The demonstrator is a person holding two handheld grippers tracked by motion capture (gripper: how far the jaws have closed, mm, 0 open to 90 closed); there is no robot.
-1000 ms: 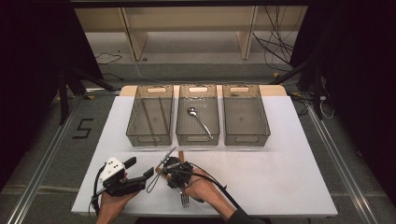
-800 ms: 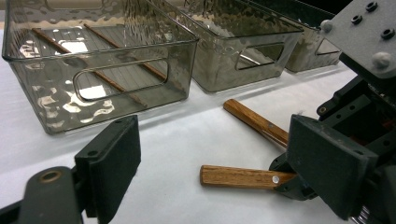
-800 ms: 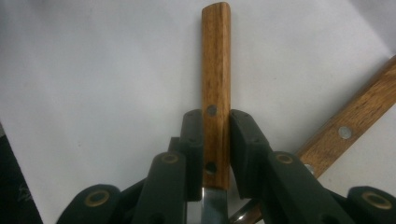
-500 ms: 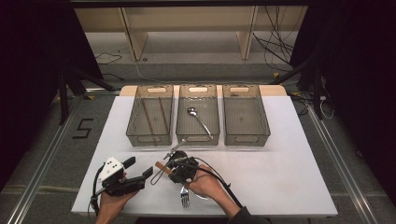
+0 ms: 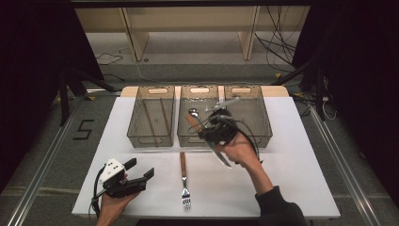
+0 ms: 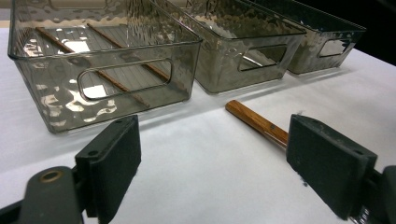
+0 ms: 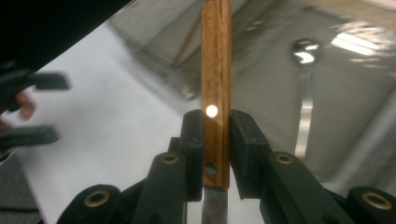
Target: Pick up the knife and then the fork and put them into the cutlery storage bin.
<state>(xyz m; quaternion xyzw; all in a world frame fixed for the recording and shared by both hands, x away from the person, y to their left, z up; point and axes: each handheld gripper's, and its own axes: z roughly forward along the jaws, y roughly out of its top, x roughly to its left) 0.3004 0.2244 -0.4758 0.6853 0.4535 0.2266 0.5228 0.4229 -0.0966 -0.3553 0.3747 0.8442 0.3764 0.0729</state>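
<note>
Sorting partly done: chopsticks (image 5: 151, 116) in the left bin (image 5: 151, 116), spoon (image 5: 193, 112) in the middle bin (image 5: 199, 90), knife (image 7: 215, 70) clamped in the right hand-held gripper (image 5: 214, 127) above the bins, fork (image 5: 184, 181) left on the surface (image 5: 291, 179), left hand-held gripper (image 5: 139, 170) wide, empty.

black two-jaw grippers (image 5: 141, 176) with brass pivot rivets, white-grey top plate, trailing black cables; dark sleeve (image 5: 277, 209)

My right gripper (image 5: 217, 128), clamped on the knife (image 7: 216, 84), rises from the table's near edge to hover, it seems, over the middle bin (image 5: 200, 94)'s front rim.
</note>
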